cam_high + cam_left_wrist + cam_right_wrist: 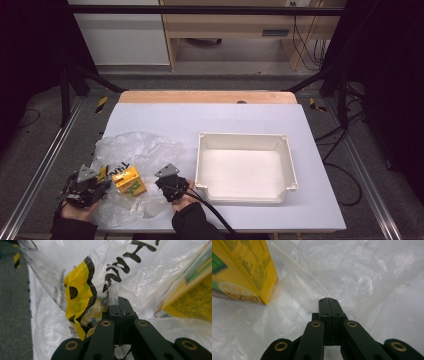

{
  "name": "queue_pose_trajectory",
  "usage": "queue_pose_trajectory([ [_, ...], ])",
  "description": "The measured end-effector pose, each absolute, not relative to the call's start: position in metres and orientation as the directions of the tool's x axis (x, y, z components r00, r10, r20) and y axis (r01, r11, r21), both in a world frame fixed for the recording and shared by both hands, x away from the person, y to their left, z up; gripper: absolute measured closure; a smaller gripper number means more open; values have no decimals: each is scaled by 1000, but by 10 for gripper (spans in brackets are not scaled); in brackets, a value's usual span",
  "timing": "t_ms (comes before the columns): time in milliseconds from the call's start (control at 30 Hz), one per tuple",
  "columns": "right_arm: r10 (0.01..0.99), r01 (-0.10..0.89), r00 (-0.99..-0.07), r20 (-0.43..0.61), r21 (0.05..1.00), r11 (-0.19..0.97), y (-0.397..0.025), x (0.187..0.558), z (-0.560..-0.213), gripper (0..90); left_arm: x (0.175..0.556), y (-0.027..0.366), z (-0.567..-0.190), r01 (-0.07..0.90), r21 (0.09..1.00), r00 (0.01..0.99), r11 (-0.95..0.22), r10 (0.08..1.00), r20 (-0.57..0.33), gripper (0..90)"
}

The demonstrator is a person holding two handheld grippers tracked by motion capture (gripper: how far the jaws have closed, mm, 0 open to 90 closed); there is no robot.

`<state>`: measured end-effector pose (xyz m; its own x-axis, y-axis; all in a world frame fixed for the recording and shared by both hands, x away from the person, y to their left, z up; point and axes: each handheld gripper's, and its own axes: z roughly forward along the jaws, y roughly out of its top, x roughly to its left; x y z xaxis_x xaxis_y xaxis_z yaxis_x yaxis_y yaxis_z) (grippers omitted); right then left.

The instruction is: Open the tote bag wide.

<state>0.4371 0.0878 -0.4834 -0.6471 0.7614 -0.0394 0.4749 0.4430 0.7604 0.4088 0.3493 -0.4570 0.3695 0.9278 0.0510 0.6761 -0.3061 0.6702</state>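
Both hand-held grippers clamped on the plastic bag (135, 150), seemingly to spread its film away from the yellow carton (128, 182) resting on it. Left hand-held gripper (95, 177) pinched tight on a printed fold of the bag (82, 297), jaws fully together, carton (190, 302) just beside and to the right. Right hand-held gripper (167, 180) likewise closed on clear film (362, 277), carton (244, 272) near, off to its left. Carton between the two, at the table's (200, 115) near left. White bin (287, 165) standing apart on the right, probably the carton's destination.
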Motion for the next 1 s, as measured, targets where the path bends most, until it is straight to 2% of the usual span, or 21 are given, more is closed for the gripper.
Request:
queue_pose_trajectory([
  [67, 761, 466, -646, -66, 755, 462, 89, 435, -485, 900, 409, 349, -460, 691, 651, 377, -314, 925, 46, 896],
  [167, 748, 467, -661, -53, 751, 466, 90, 432, -484, 851, 409, 348, -460, 687, 657, 378, -311, 925, 42, 895],
  [233, 729, 454, -683, -41, 759, 467, 90, 430, -482, 710, 407, 349, -458, 679, 662, 388, -318, 921, 44, 895],
  [267, 707, 416, -707, -23, 795, 442, 87, 426, -476, 620, 406, 349, -457, 666, 678, 390, -310, 920, 38, 895],
  [333, 684, 375, -729, -10, 831, 412, 84, 422, -469, 554, 404, 348, -455, 658, 687, 394, -309, 918, 36, 895],
  [433, 648, 343, -760, 38, 872, 351, 76, 416, -453, 532, 402, 348, -453, 648, 695, 398, -311, 916, 38, 895],
  [633, 552, 342, -820, 153, 904, 257, 67, 400, -428, 529, 400, 347, -451, 640, 707, 399, -302, 916, 31, 895],
  [867, 468, 308, -872, 145, 905, 295, 79, 376, -425, 521, 399, 347, -449, 634, 709, 401, -308, 915, 40, 895],
  [1000, 489, 290, -866, 100, 899, 329, 81, 378, -429, 491, 398, 347, -449, 632, 714, 398, -301, 917, 34, 895],
])
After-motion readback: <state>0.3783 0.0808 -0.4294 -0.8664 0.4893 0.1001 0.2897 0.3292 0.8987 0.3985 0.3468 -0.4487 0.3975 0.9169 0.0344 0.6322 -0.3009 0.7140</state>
